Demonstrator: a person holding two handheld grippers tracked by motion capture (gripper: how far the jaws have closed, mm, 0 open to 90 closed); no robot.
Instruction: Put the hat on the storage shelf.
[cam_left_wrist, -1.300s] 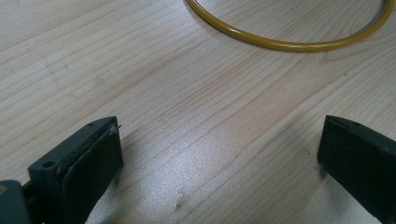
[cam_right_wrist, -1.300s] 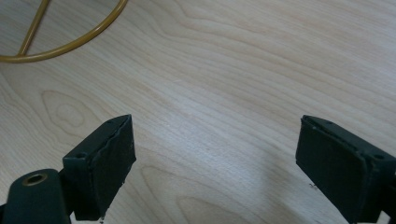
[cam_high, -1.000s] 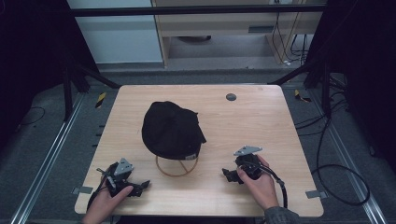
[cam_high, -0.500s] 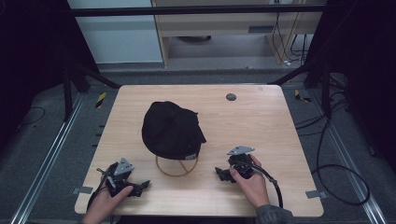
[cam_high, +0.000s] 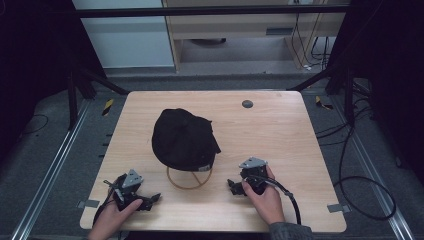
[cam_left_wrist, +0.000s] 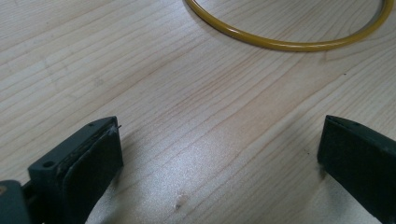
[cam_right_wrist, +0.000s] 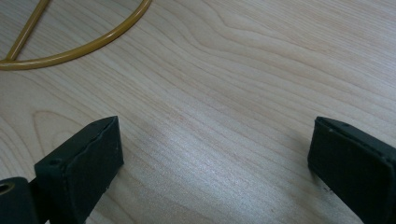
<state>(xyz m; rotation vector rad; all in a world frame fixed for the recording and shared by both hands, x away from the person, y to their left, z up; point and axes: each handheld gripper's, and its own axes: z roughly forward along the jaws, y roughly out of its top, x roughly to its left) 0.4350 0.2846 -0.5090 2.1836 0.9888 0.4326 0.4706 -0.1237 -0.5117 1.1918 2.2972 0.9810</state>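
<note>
Two hand-held grippers sit low at my edge of the tabletop (cam_high: 300, 130), one in each of my hands. My left hand-held gripper (cam_high: 150, 199) lies near the front left corner, its jaws pointing right toward the middle, and in the left gripper view they stand wide apart with bare pale wood between them, holding nothing. My right hand-held gripper (cam_high: 234, 186) lies right of centre, jaws pointing left; in the right gripper view they are likewise spread wide over bare wood and grip nothing. My right hand (cam_high: 264, 202) wraps its body, with the cable trailing back in a loop toward the front edge, and my left hand (cam_high: 107, 220) comes in at the bottom left.

Between the two, a little farther in, a thin yellow ring (cam_high: 189, 181) lies flat on the wood; its curve shows ahead of the jaws in both gripper views (cam_left_wrist: 285, 44) (cam_right_wrist: 79, 51), clear of them. Its far part passes under a black cap (cam_high: 182, 139), a rounded, dark fabric crown that rests near the middle of the tabletop, slightly left, with a small pale tag at its near edge.

Farther back, a small dark round disc (cam_high: 247, 104) sits near the far edge
</note>
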